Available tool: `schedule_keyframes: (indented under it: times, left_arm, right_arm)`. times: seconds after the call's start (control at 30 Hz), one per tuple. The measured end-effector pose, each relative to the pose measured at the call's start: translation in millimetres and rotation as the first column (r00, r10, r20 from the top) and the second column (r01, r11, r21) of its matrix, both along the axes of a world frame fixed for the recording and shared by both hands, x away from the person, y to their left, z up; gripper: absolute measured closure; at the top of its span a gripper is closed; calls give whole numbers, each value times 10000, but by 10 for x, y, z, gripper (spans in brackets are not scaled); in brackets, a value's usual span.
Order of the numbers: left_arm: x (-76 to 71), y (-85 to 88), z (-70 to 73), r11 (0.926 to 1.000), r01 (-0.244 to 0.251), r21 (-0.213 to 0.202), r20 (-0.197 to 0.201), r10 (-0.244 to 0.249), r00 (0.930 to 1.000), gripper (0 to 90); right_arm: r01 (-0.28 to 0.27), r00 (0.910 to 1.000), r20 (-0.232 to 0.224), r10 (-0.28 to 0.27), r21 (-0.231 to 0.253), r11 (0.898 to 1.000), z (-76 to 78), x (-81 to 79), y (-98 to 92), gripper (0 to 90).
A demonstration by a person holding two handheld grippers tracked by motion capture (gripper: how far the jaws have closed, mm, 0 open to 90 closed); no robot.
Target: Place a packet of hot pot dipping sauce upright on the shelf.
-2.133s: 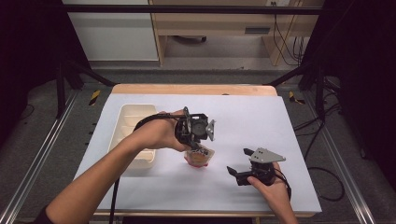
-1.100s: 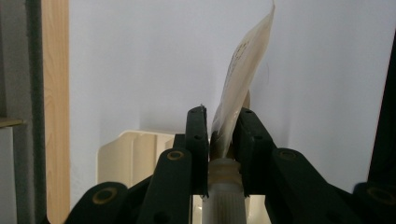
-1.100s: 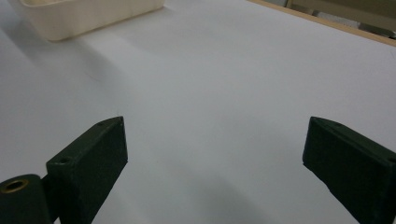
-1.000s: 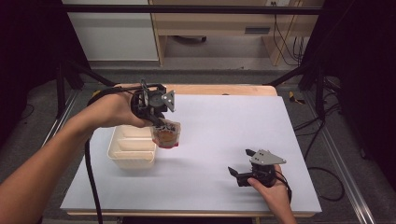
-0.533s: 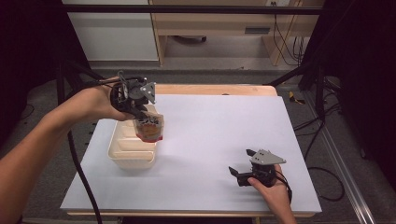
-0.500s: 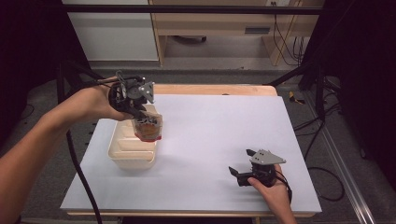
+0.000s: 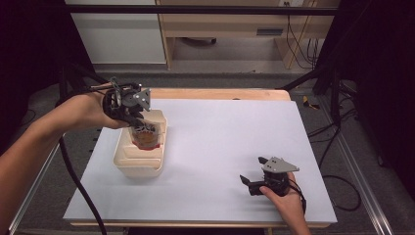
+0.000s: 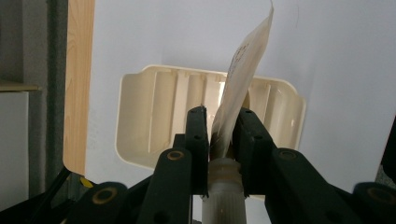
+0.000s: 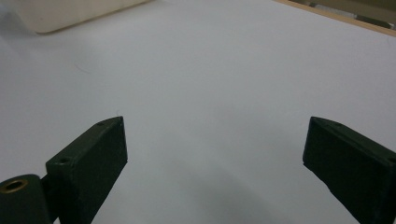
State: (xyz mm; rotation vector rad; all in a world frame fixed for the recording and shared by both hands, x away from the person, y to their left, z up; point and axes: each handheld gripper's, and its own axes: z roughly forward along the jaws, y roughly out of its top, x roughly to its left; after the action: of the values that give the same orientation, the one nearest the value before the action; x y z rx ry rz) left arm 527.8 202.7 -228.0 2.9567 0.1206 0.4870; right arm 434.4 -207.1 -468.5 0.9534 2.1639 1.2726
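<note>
Okay, I had the left gripper clamped on the spout pouch, hanging directly above the cream tray, presumably lined up to drop it in. Right gripper sat idle on the white table, jaws wide apart, nothing between them.

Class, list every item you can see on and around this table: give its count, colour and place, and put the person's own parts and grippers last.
Cream ribbed plastic tray: one, cream, left part of the table.
Spouted pouch with red and brown print: one, pale with a white spout, held over the tray.
White sheet covering the table: one, white, wooden edge showing at the far side.
Small yellow-handled tool: one, on the floor, far right.
Left gripper: one, black, shut on the pouch just above its spout.
Right gripper: one, black, open, low over the near right of the sheet.
Hands: two, left hand, right hand.
</note>
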Motion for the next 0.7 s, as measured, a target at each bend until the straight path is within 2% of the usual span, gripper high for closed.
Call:
schedule_keyframes:
  times: [0.27, 0.7]
  left_arm:
    - [3, 11, -67, 10000, 57, 57, -74, -56, 10000, 763]
    - [-2, 110, -153, 9998, -174, 53, -182, 175, 9997, 763]
  right_arm:
    - [-3, 10000, -18, 3, 4, 10000, -4, 0, -6, 70]
    - [12, 10000, -62, -12, -8, 10000, -10, 1, 1, 70]
